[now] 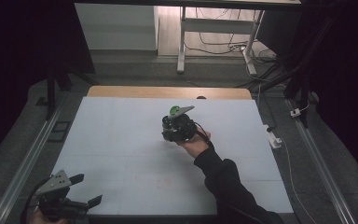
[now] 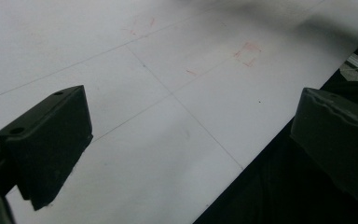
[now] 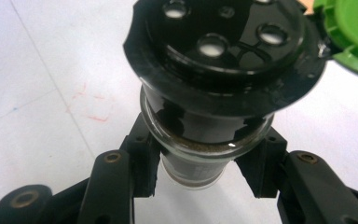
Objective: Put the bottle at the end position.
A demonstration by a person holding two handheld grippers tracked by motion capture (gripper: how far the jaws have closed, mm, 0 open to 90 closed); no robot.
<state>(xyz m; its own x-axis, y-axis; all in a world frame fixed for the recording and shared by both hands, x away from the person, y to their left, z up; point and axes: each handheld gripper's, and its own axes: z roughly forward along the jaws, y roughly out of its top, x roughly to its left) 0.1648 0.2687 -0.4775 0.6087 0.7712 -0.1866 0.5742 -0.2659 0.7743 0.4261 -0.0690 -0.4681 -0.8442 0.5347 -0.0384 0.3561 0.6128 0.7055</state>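
At the near left corner of the white table (image 1: 121,140), in the high view, the left gripper (image 1: 87,189) hangs just over the edge with its jaws spread wide and nothing between them. The left gripper view confirms this: its two black pads (image 2: 51,140) stand far apart over bare white surface marked with thin lines and faint red scribbles, details too small to read from above. Toward the middle of the table, the right gripper (image 1: 168,127) is held up in the person's right hand (image 1: 196,144), and a spot of green peeks out beyond it. The right gripper view shows what that is: a glass spice jar (image 3: 200,158), clamped at its body between the closed jaws, with a black shaker top (image 3: 223,42) pierced by round holes and a green flip lid (image 3: 354,32) swung open. Brownish powder shows through the glass just below the top.
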